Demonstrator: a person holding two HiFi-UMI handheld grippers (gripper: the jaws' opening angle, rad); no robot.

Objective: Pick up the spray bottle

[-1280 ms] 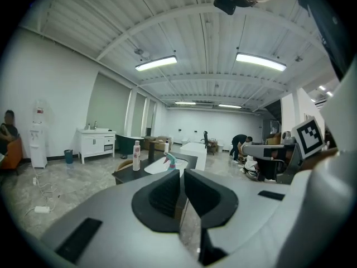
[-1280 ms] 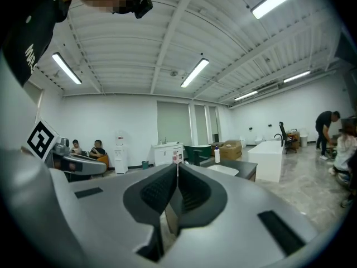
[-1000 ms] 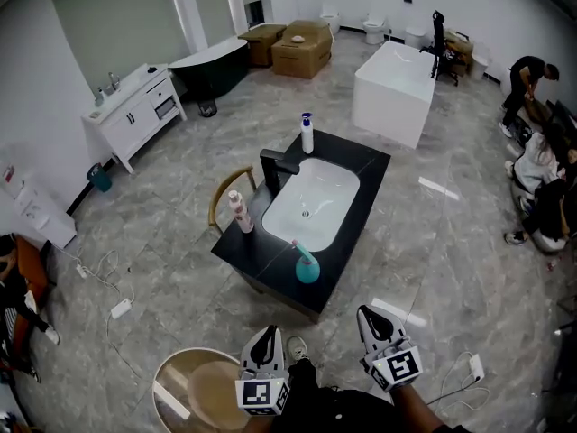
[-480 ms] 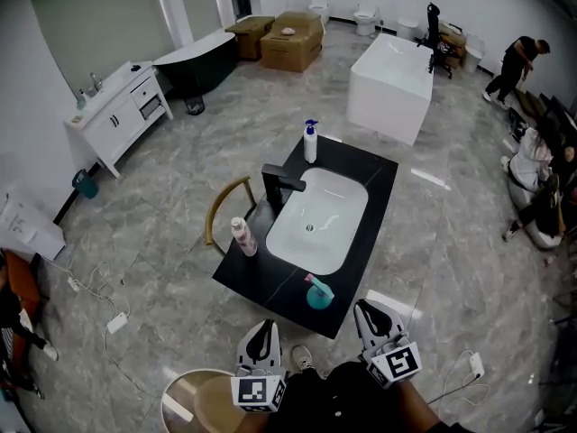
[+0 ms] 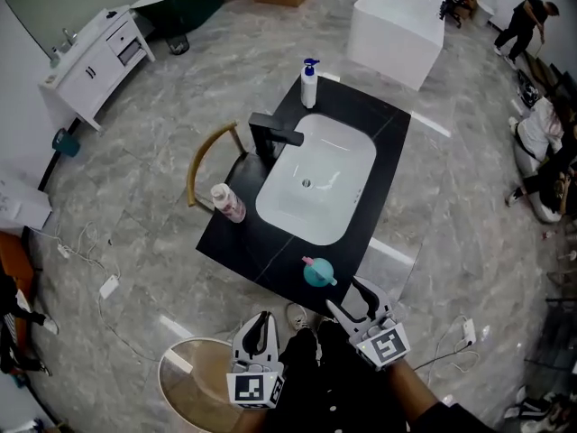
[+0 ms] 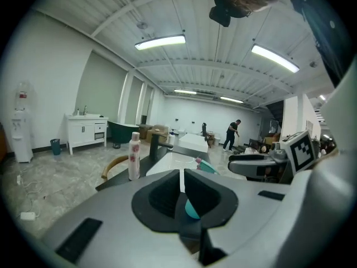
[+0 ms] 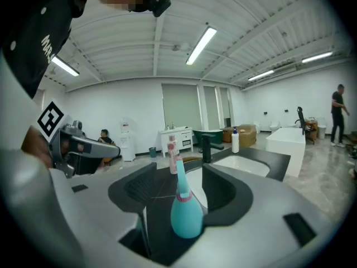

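Grey marble floor (image 5: 135,179) all round a black bench (image 5: 383,124) standing mid-room, with a white basin (image 5: 315,188) sunk in and a black faucet (image 5: 270,133) at its edge. Upright on the near corner: teal spray bottle (image 5: 317,271), lined up in the gap of the right hand-held gripper (image 5: 347,298), jaws just opened wide, pads off it. Pink bottle (image 5: 227,203) at the left edge, pump bottle (image 5: 309,84) at the far corner. Left hand-held gripper (image 5: 263,319) clenched, empty, short of the bench. Beyond, white bathtub (image 5: 397,16) and vanity cabinet (image 5: 90,61).
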